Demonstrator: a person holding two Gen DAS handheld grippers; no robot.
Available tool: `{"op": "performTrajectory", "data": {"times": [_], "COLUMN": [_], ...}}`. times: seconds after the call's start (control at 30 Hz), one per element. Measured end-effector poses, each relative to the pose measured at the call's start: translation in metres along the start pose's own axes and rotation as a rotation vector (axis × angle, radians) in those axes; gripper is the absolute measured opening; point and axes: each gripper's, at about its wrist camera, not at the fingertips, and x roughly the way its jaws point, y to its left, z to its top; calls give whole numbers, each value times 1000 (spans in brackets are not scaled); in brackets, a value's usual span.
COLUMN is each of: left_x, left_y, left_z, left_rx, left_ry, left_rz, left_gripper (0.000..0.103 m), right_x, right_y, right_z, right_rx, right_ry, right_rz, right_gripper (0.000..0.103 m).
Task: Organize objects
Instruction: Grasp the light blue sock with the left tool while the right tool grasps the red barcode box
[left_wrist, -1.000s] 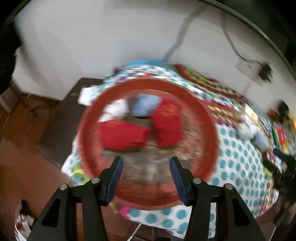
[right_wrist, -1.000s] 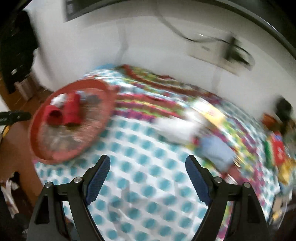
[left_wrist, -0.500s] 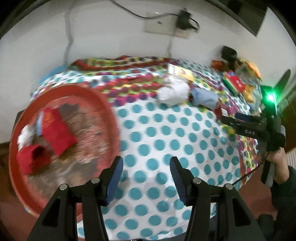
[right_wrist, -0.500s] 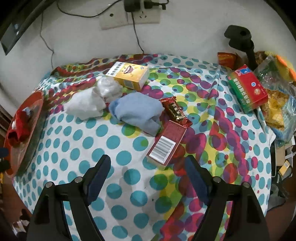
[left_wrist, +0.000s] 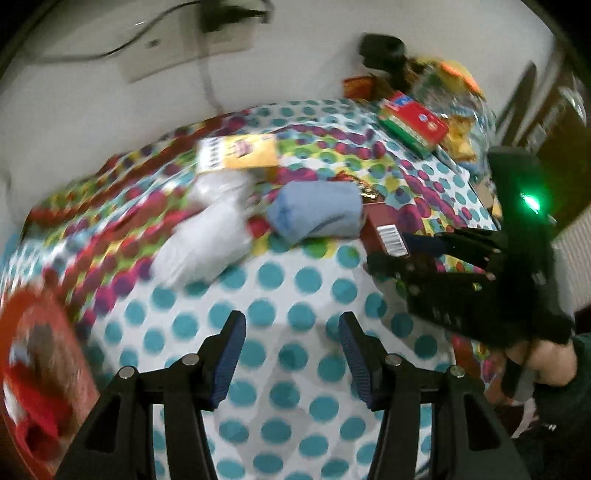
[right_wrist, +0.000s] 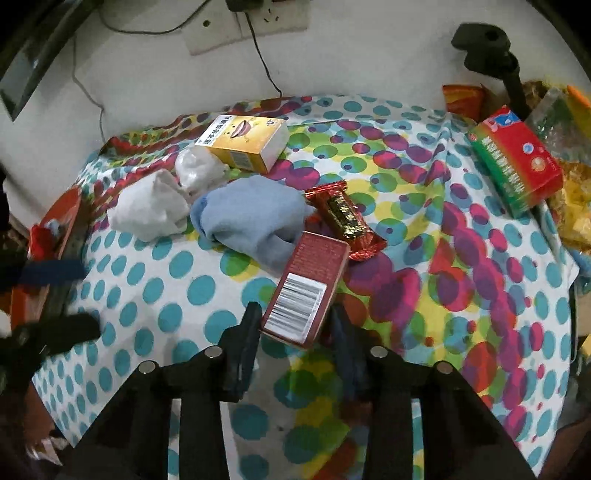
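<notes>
The right gripper is closing its jaws on the near end of the dark red box, which lies on the spotted cloth against the blue sock. Gripped by only 1 end, it could twist loose. The left gripper hangs open, empty.

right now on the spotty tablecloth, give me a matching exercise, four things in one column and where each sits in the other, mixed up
Things:
1. dark red box
2. yellow box
3. blue cloth
4. green and red box

Places:
A. far right, next to the snack bags
B. between the white cloth and the red candy wrapper
C. at the back, nearest the wall socket
D. between the closing jaws of the right gripper

Pairs: 1-D, 2-C, 3-B, 4-A
</notes>
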Motion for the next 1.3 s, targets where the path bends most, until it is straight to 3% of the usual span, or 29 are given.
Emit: {"op": "performTrajectory", "data": {"times": [0.17, 0.37, 0.57, 0.83, 1.0, 1.1, 1.17, 1.3], "left_x": [28, 49, 72, 93, 95, 90, 83, 69], "left_y": [-21, -38, -46, -42, -31, -23, -22, -24], "left_z": [29, 60, 78, 81, 81, 82, 81, 76], "left_rx": [107, 121, 192, 216, 156, 88, 66, 51], "left_ry": [36, 57, 84, 92, 54, 57, 56, 52], "left_rz": [7, -18, 41, 86, 65, 33, 34, 37], "left_gripper": [54, 54, 54, 54, 55, 45, 29, 28], "right_x": [-8, -12, -12, -2, 1, -2, -1, -6], "right_y": [-13, -19, -24, -27, -24, -22, -20, -18], "right_z": [-12, -22, -22, -11, -6, -5, -4, -6], "right_rx": [-18, -34, -70, -55, -50, -43, -51, -46], "right_ry": [5, -16, -34, -36, -48, -52, -56, -64], "right_rz": [37, 85, 112, 157, 145, 144, 140, 131], "right_gripper": [28, 28, 28, 30, 29, 28, 28, 28]}}
